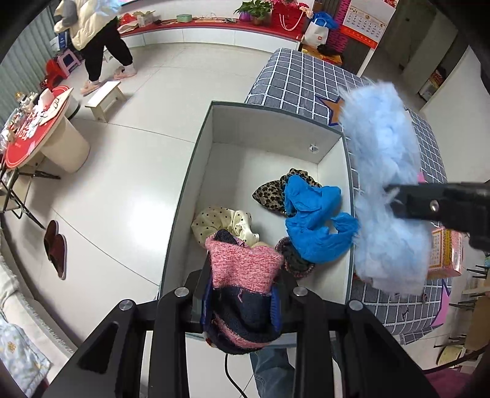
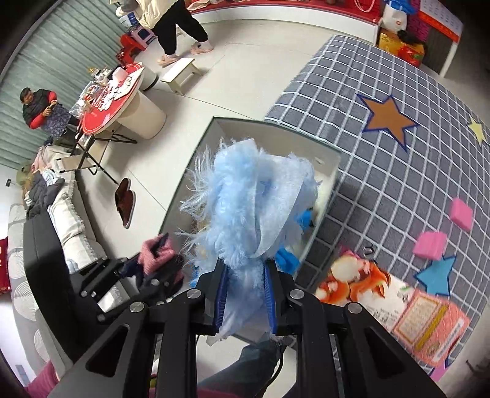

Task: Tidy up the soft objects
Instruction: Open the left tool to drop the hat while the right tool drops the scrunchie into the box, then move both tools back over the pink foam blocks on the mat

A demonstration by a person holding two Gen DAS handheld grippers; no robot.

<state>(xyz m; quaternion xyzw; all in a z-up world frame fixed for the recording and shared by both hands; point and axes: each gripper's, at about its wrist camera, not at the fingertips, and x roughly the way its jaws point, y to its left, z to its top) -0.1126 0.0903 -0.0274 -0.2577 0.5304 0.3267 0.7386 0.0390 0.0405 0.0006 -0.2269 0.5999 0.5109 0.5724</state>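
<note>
- White tiled floor [image 1: 147, 147] behind; checked mat [image 2: 398, 171] right of white box [image 1: 269, 128].
- Left hand-held gripper [image 1: 242, 301] clamped on pink-navy knit sock [image 1: 242, 275], above box's near end.
- Right hand-held gripper [image 2: 245, 298] clamped on fluffy blue cloth [image 2: 251, 199], over box.
- Blue glove [image 1: 312, 220] ahead, inside box.

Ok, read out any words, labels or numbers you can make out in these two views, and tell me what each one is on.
No text reads clearly.
Wall calendar: number grid, too small to read.
Pink box on the checked blanket: print too blurred.
White bag: small orange logo, illegible.
Red round table: white marks, unreadable.
Fluffy blue item, knitted pink item: no labels seen.
</note>
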